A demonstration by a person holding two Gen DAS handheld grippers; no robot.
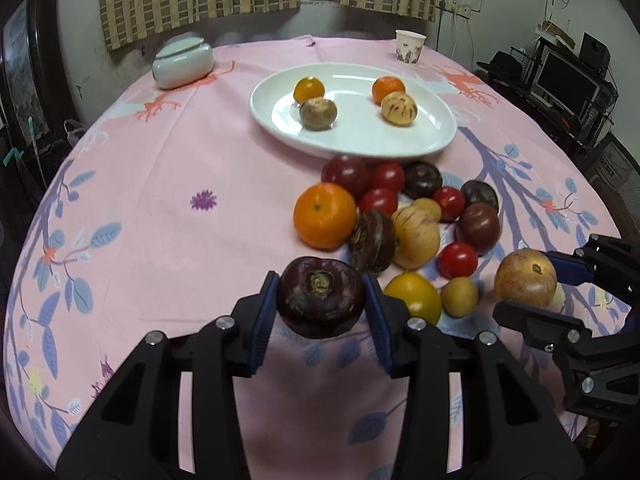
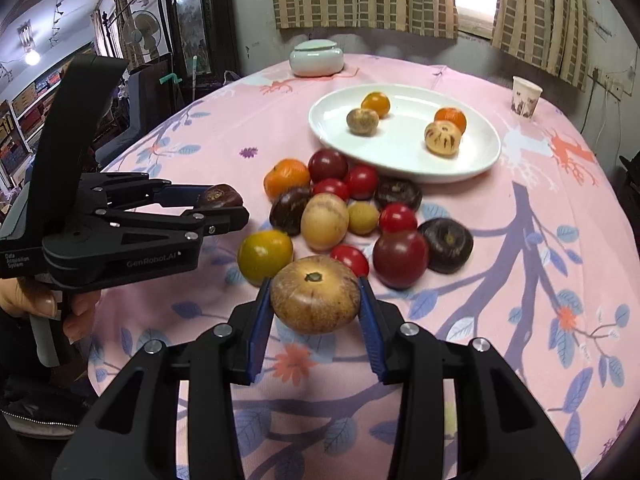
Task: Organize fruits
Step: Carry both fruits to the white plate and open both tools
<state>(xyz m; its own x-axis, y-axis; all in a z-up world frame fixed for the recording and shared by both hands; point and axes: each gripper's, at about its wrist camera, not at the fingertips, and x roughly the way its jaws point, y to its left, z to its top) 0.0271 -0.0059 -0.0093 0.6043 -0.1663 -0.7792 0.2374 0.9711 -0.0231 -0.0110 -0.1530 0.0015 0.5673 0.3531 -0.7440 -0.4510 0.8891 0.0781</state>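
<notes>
Left gripper point(image 1: 322, 300) is pinching a glossy, squat purple fruit point(image 1: 321, 296); right gripper point(image 2: 316, 300) is clamping a round tan fruit point(image 2: 316, 294), both lifted short of the heaped fruit pile point(image 1: 404, 216).

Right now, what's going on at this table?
A person is sorting fruit with a handheld claw in each hand. The left claw holds a dark purple fruit lifted off the pink tablecloth, and the right claw grips a tan speckled fruit. Four fruits already sit on the white plate: two orange, two speckled. A pile of red, purple, orange and yellow fruit still lies in front of the plate.
</notes>
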